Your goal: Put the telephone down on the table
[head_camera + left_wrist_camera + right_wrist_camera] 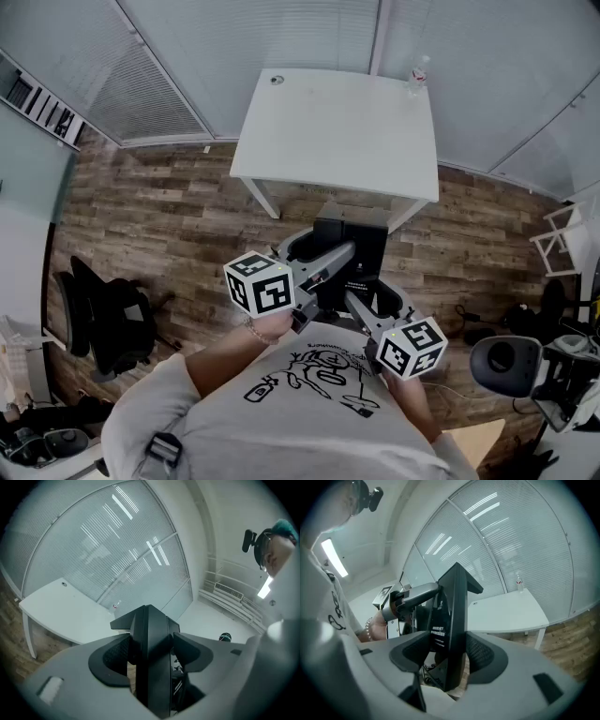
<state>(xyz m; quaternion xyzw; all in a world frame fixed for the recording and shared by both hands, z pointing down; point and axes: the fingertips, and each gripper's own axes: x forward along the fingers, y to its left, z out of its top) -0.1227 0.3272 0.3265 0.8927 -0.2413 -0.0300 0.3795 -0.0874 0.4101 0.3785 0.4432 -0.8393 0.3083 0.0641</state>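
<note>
Telephone (pixel 354 242) held aloft over the wooden floor (pixel 159 216), short of the near edge of the white table (pixel 328 141), not touching it. Left gripper (pixel 151 654) clamped on the black housing from one side; right gripper (pixel 449 654) clamped on it from the other.

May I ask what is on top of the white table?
Only a small bottle at its far right corner and a small round fitting at the far left. Nothing covers the table top in the head view.
</note>
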